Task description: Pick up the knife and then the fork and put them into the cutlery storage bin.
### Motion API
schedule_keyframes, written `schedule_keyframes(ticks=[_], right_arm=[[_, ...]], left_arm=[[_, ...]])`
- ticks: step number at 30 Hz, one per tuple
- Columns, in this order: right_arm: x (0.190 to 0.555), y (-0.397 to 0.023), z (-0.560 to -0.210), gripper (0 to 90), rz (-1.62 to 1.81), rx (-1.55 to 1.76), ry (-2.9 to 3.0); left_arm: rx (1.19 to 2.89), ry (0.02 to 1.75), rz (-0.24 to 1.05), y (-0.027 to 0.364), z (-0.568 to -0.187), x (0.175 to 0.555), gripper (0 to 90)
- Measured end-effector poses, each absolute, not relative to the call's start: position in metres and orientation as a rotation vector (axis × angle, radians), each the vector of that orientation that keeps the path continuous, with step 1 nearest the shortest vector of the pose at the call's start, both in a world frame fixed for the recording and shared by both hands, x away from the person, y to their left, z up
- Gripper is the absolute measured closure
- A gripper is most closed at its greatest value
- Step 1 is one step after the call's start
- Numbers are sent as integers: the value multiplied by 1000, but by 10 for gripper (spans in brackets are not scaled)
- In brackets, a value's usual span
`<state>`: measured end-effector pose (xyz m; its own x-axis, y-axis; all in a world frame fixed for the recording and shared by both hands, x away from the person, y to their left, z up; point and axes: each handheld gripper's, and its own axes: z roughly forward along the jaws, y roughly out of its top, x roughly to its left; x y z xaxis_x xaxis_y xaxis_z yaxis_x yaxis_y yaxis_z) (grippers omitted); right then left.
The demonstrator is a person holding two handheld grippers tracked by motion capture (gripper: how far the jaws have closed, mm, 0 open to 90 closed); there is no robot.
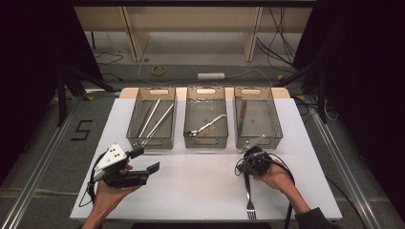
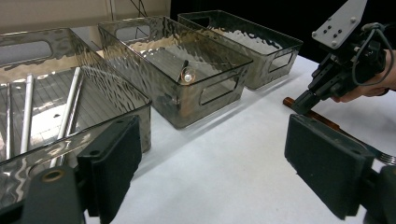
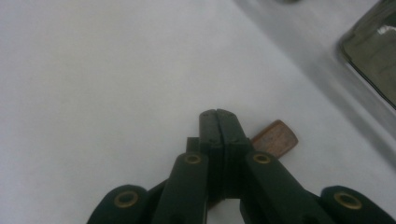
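Observation:
A fork (image 1: 249, 198) with a wooden handle (image 3: 275, 138) lies on the white table, tines toward the near edge. My right gripper (image 1: 244, 155) is shut, its jaws pressed together and tilted down over the handle's far end, which crosses behind them rather than between the pads; the left gripper view has this gripper (image 2: 302, 102) with its tip at the handle (image 2: 312, 113). My left gripper (image 1: 144, 160) is held open and empty above the table at the near left, its pads (image 2: 112, 161) wide apart and facing the bins.
Three clear bins stand in a row at the table's far side. The left bin (image 1: 151, 142) holds long metal rods (image 1: 157, 120), the middle bin (image 1: 206, 142) a metal utensil (image 1: 206, 126), the right bin (image 1: 277, 129) a knife (image 1: 242, 114). Cables trail from both grippers.

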<state>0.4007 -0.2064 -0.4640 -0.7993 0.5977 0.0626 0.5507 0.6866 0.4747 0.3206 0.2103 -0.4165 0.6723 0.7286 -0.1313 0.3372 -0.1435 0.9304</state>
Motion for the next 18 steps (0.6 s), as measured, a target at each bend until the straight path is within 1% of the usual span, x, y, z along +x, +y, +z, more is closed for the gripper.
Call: schedule_keyframes(ticks=[8,18], right_arm=[[401,-212,-466,900,689,970,2801],[398,-230,-465,900,666,1024,2792]], left_arm=[[1741,861,426,210,-416,321,184],[1743,860,427,210,-416,320,184]])
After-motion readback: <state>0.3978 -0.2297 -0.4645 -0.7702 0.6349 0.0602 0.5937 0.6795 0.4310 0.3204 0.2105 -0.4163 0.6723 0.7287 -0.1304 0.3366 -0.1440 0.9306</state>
